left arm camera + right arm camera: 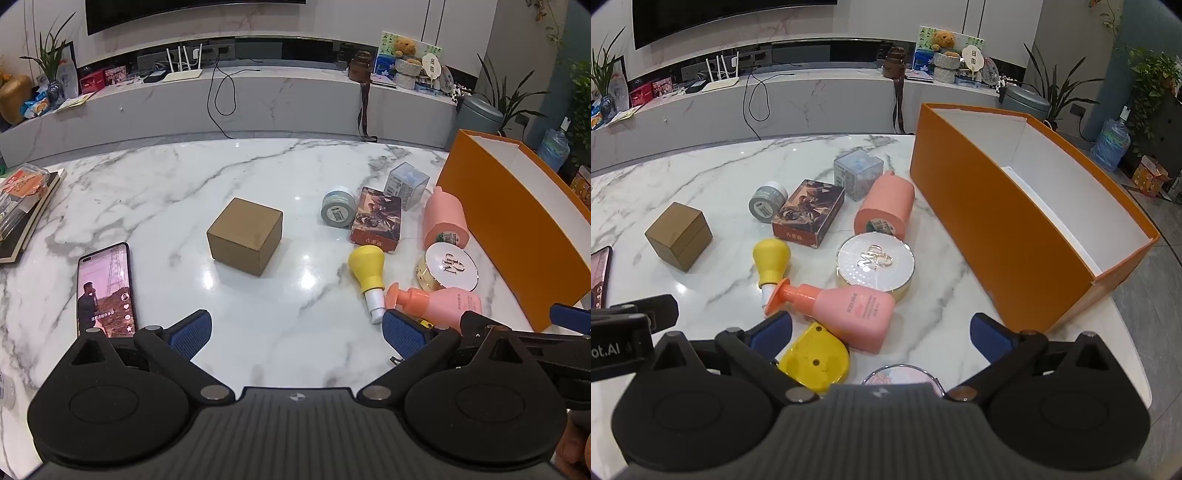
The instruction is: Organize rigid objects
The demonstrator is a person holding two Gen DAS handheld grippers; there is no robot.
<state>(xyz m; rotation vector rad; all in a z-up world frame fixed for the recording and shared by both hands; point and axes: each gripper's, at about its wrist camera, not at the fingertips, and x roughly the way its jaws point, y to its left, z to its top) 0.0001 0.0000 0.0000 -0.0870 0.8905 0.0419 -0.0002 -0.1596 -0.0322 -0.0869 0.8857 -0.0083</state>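
Note:
Both grippers hover open over a white marble table (147, 192). My left gripper (297, 334) holds nothing; a brown cardboard cube (245, 236) sits ahead of it. My right gripper (881, 334) is open above a pink pump bottle (849, 312), a yellow case (814, 360) and a round mirror (901, 373). Beyond lie a yellow bulb-shaped bottle (771, 262), a round white compact (875, 264), a pink cylinder (886, 205), a printed card box (809, 212), a grey jar (767, 203) and a clear cube (857, 175). An open orange box (993, 221) stands at the right, its inside white.
A phone (105, 291) with a lit screen lies at the left. Books and a packet (22, 199) sit at the table's far left edge. A marble TV console (258, 96) with a router, cables and ornaments runs behind. A water jug (1112, 142) and plants stand on the floor right.

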